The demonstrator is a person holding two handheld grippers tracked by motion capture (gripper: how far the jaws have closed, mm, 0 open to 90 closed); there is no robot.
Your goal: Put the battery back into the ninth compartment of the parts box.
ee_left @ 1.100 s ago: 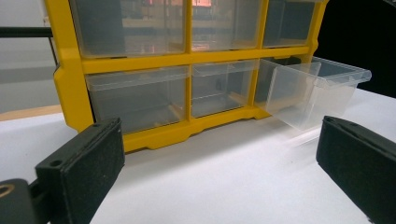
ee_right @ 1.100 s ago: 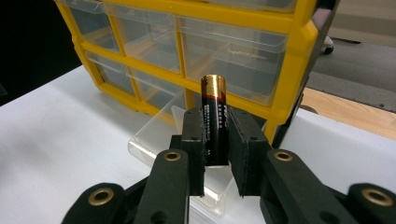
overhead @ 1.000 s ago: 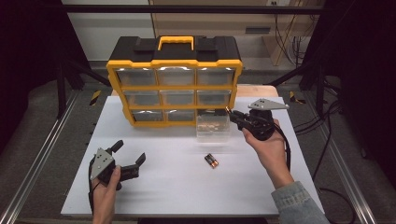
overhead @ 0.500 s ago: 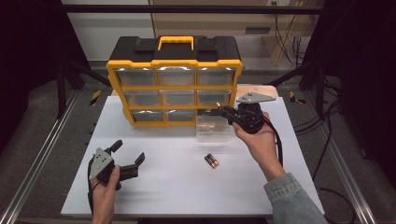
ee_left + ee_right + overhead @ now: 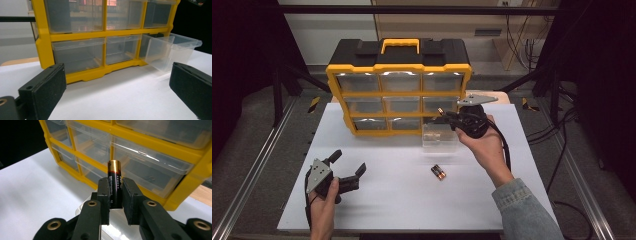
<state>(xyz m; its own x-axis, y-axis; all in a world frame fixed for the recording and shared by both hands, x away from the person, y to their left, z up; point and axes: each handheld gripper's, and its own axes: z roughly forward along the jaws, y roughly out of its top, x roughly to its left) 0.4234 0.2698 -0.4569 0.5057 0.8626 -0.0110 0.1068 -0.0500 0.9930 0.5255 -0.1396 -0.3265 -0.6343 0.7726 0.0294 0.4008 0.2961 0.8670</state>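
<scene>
- Battery [image 5: 114, 185] stands upright, clamped between the jaws of the right gripper [image 5: 115, 195], its gold end up.
- Right gripper [image 5: 447, 118] hovers over the clear drawer [image 5: 439, 137], which is pulled out onto the table [image 5: 412, 200] at the lower right of the yellow organizer [image 5: 399, 95].
- Two more batteries [image 5: 438, 172] lie on the table, near the drawer's front.
- Left gripper [image 5: 347, 170] rests at the near left with its jaws wide apart and empty, well away from the organizer.
</scene>
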